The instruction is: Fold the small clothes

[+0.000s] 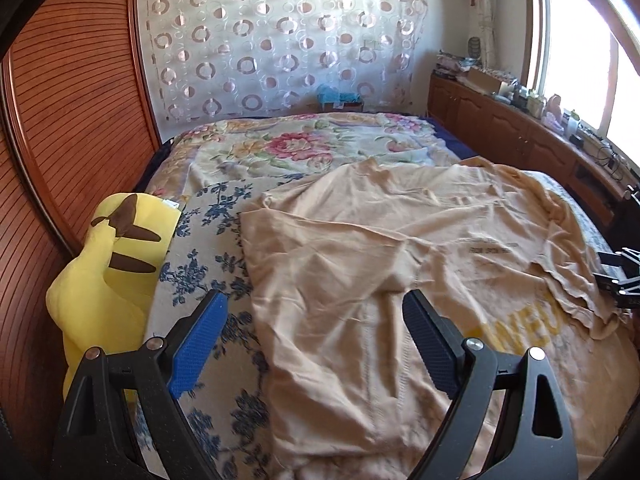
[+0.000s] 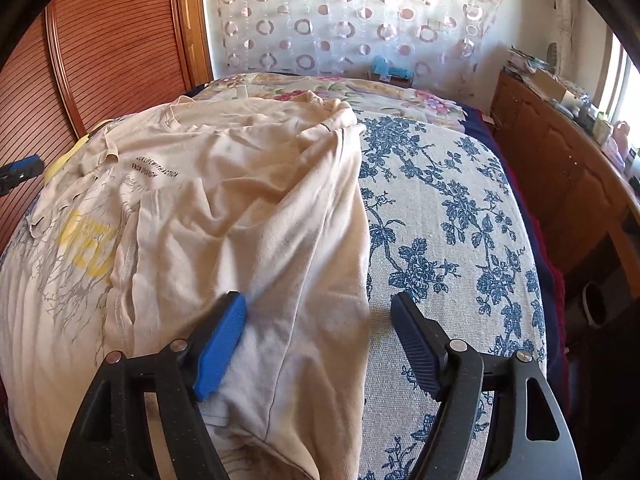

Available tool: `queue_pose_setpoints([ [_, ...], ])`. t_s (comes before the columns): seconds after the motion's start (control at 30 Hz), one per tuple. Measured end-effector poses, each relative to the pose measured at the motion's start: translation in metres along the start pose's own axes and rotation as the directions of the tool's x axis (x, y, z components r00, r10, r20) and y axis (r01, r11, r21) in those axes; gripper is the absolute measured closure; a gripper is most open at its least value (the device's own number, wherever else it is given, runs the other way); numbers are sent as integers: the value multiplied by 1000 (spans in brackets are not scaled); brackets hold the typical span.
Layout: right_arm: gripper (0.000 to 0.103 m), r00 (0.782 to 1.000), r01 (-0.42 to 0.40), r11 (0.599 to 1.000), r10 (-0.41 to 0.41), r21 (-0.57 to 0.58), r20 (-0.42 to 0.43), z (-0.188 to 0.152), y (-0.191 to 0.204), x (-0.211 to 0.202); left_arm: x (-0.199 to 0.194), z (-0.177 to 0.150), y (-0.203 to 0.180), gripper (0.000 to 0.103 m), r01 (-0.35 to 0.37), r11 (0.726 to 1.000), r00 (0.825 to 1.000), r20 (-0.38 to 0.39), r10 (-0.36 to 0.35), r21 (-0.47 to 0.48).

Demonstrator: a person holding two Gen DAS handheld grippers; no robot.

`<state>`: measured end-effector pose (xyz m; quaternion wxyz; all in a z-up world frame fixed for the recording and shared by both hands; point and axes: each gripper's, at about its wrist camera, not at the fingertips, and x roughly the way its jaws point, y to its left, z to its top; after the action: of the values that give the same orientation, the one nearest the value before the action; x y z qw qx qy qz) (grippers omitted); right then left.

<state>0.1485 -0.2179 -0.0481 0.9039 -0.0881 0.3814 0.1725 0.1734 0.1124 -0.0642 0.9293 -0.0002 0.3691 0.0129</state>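
Two hand-held grippers hover over a beige T-shirt spread on a bed.

Left wrist view: the left gripper (image 1: 314,312), jaws spread and empty, hangs above the T-shirt (image 1: 400,240) beside a yellow plush toy (image 1: 108,264). Right wrist view: the right gripper (image 2: 318,314), also released, straddles the shirt's edge on the blue floral bedcover (image 2: 460,220).

Your left gripper (image 1: 316,312) and right gripper (image 2: 318,314) each have black angular arms, round silver screws, and ribbed blue pads (image 1: 198,344) on both fingers.
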Motion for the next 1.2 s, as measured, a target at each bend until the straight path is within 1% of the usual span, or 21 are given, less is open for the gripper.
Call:
queue_pose_setpoints([
  [0.1, 25, 1000, -1, 1000, 1, 3, 2, 0, -1, 0, 12, 7, 5, 13, -11, 1000, 1000, -16, 11, 4],
  [0.4, 22, 1000, 16, 1000, -16, 2, -2, 0, 0, 1, 30, 28, 9, 13, 2, 1000, 1000, -25, -1, 31],
  [0.53, 21, 1000, 20, 1000, -20, 5, -3, 0, 0, 1, 39, 34, 12, 13, 6, 999, 1000, -31, -5, 42],
  [0.67, 21, 999, 41, 999, -41, 5, -8, 3, -1, 0, 52, 35, 18, 13, -2, 999, 998, -58, 5, 49],
  [0.73, 21, 999, 41, 999, -41, -1, -1, 10, -2, -1, 60, 36, 22, 13, -7, 999, 997, -80, 11, 51],
  [0.87, 21, 999, 14, 1000, -14, 6, 30, 39, -10, 0, 74, 33, 30, 13, -3, 999, 993, -116, 7, 40],
  [1.03, 21, 999, 29, 1000, -28, -6, 24, 73, -18, 24, 90, 29, 35, 13, 19, 1000, 986, -169, -15, 24],
  [1.2, 21, 999, 32, 999, -32, -4, 9, 89, -21, 51, 93, 28, 38, 13, 52, 999, 985, -167, -50, 4],
])
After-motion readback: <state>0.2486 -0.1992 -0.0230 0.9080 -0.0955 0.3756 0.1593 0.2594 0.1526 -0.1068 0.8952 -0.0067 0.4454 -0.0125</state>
